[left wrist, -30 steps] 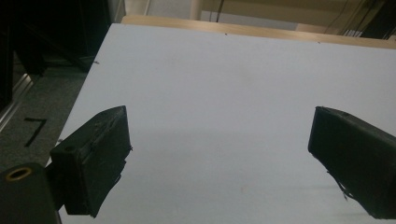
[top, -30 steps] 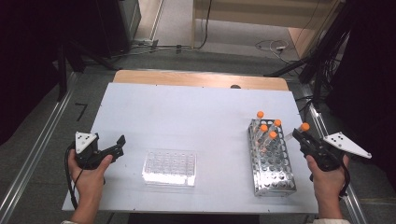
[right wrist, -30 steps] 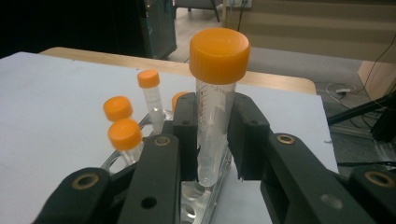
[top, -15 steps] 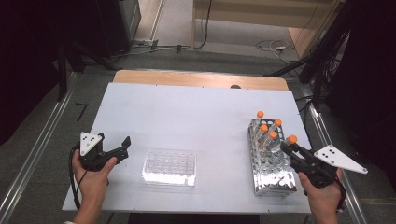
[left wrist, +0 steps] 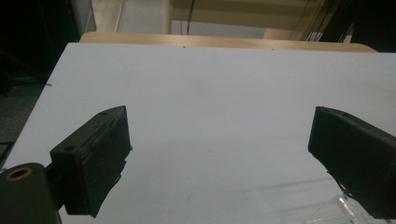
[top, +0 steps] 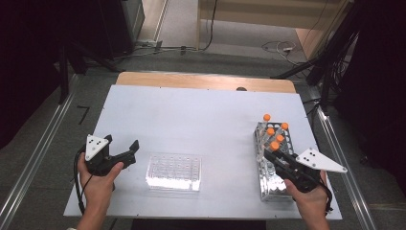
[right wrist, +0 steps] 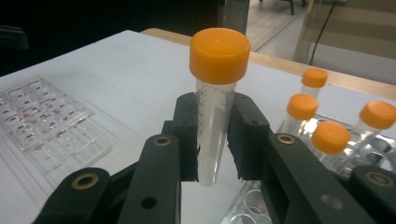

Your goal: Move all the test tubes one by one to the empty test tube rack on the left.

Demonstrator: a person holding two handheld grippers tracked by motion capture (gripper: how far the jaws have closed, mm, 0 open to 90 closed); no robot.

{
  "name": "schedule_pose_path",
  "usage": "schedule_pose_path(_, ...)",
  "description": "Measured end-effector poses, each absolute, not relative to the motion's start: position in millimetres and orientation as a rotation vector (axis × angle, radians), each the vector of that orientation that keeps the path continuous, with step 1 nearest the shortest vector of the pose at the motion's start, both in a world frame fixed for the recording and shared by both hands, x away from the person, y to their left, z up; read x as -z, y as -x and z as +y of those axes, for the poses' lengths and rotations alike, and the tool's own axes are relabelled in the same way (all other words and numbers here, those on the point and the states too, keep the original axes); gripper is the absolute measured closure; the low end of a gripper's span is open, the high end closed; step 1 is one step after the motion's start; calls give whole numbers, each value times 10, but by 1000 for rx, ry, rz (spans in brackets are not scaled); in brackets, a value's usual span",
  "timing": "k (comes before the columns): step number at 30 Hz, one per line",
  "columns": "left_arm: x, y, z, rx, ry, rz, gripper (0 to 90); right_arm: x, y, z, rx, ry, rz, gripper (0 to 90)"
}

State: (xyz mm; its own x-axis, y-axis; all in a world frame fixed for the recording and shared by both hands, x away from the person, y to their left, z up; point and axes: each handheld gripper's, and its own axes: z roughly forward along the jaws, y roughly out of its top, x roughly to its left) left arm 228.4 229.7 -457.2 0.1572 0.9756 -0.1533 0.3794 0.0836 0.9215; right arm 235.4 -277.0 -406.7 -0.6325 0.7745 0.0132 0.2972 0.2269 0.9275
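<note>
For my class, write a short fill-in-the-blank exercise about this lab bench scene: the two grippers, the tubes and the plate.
1. The right gripper is shut on a clear tube with an ____ cap.
2. The left gripper holds nothing; its jaws stand ____.
3. The clear well plate lies on the white table between the left gripper and the metal tube ____.
4. Not counting the held tube, ____ capped tubes stand in that holder.

Missing words: orange; open; rack; four

Orange-capped clear tube [right wrist: 215, 107], upright, above rack [right wrist: 261, 205]
</note>
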Motion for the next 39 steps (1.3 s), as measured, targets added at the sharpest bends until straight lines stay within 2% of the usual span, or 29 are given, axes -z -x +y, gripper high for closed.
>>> schedule_pose_path(21,4318,-2308,2005,-752,-1505,1270,68,4063,-2371,-2195,-1419,-916,2165,719)
schedule_pose_path(39,4206,-2369,1340,-605,-1634,1073,72,4183,-2424,-1853,-1387,-858,2280,719)
